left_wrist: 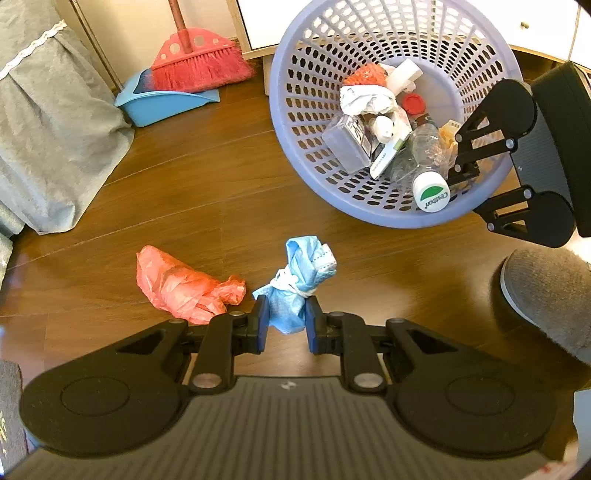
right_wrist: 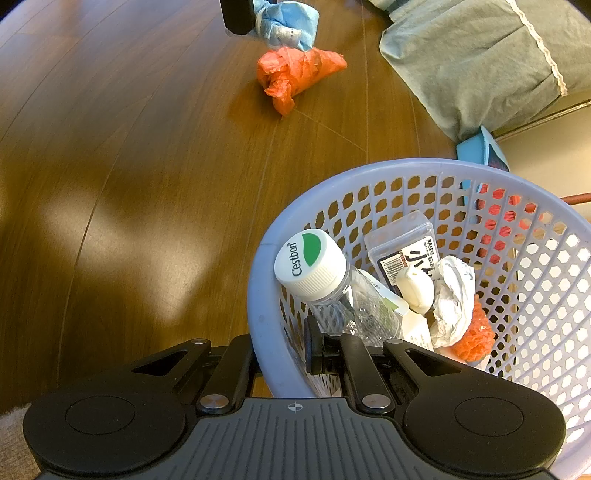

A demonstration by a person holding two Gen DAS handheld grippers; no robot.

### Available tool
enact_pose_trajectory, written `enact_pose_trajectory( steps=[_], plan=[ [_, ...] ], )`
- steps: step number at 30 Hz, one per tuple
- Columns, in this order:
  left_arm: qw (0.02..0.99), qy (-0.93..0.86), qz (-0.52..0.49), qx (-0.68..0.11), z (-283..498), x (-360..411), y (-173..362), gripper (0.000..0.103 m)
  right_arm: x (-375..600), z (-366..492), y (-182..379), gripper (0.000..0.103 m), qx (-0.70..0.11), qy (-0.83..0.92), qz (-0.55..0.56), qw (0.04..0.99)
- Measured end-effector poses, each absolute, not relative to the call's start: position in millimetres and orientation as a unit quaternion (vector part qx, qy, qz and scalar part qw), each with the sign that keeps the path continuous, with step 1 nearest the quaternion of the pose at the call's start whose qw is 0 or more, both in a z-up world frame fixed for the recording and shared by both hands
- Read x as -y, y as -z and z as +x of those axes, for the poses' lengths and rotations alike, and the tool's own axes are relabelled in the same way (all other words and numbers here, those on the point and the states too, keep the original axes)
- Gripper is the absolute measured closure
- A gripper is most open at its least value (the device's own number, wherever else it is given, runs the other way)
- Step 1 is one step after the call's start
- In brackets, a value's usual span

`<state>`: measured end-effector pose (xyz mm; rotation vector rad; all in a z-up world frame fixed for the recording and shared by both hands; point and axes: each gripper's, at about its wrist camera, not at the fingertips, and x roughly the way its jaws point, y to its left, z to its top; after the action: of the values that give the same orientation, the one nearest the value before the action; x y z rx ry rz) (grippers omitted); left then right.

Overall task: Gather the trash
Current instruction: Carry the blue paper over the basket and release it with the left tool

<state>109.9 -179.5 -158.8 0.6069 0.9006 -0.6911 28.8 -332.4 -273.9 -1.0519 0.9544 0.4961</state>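
Observation:
My left gripper [left_wrist: 285,320] is shut on a crumpled blue face mask [left_wrist: 299,280], lifted a little above the wooden floor; the same mask [right_wrist: 286,22] shows at the top of the right wrist view. An orange plastic bag [left_wrist: 181,286] lies on the floor just left of it, and the bag [right_wrist: 295,72] also lies far ahead in the right wrist view. My right gripper [right_wrist: 282,343] is shut on the near rim of the lilac plastic basket [right_wrist: 266,317], one finger inside and one outside. The tilted basket [left_wrist: 291,136] holds a clear bottle [left_wrist: 424,162] with a white cap, crumpled paper, a small box and other trash.
A red broom [left_wrist: 201,61] stands in a blue dustpan [left_wrist: 162,103] at the back wall. Grey cloth [left_wrist: 48,122] hangs down to the floor at the left. A grey slipper [left_wrist: 546,295] is at the right edge. White cabinets stand behind the basket.

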Motion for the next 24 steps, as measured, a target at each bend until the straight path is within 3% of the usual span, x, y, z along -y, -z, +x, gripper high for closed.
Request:
enact_pose_trajectory(
  steps=[24],
  plan=[
    [0.796,0.385,0.307,-0.352,143.0,248.5,119.1,0.086,334.3,26.0,268.0,0.098,-0.433,-0.231,-0.465,0.737]
  ],
)
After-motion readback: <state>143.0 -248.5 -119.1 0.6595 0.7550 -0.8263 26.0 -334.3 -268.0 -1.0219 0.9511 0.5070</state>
